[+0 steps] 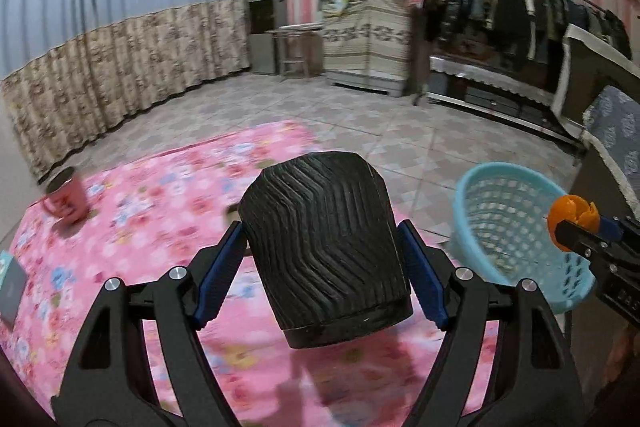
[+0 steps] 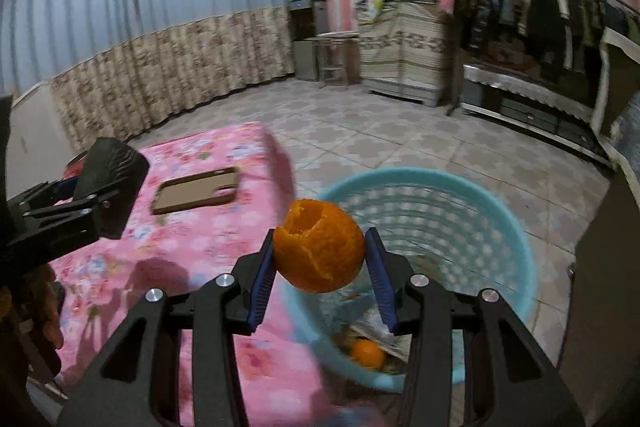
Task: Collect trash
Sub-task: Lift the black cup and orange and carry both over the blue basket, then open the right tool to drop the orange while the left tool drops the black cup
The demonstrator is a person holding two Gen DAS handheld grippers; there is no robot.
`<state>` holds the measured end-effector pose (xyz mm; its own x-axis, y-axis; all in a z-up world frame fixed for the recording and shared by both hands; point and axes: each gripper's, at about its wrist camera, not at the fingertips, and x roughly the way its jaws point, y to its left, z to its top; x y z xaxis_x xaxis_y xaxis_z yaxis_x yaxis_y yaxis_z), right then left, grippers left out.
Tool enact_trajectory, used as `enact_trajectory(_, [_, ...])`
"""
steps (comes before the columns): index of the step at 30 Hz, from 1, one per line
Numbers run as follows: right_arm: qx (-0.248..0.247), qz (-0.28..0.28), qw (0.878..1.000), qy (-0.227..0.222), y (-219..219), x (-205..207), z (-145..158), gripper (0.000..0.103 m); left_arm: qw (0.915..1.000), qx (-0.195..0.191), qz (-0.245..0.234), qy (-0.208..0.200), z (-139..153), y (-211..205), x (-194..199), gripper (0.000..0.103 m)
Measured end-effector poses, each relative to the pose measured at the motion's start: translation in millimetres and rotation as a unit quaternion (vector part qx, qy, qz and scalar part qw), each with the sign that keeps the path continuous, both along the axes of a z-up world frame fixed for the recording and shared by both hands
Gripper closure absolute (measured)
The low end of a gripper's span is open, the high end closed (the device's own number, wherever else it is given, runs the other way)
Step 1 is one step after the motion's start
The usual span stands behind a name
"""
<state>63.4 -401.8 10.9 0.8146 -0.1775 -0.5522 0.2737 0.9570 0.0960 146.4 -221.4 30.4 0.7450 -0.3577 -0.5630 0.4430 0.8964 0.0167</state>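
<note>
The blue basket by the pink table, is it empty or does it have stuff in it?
Not empty. The right wrist view shows an orange piece and crumpled paper at the bottom of the blue basket.

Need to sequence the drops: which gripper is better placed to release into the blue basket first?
Right. Its gripper holds the orange peel over the blue basket; the left gripper with the black cup is above the pink cloth.
</note>
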Motion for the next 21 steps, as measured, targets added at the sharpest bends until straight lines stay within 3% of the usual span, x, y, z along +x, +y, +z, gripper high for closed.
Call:
enact_trajectory(8, [0.013,-0.054,0.998,-0.002,-50,-13,-2,0.059,0.9986,0.005,-0.053,0.000,-4,-61,-6,0.028])
enact_trajectory(21, [0.027,-0.088,0.996,0.018,-87,-7,-17,0.059,0.9948,0.007,-0.101,0.008,-13,-126,-5,0.028])
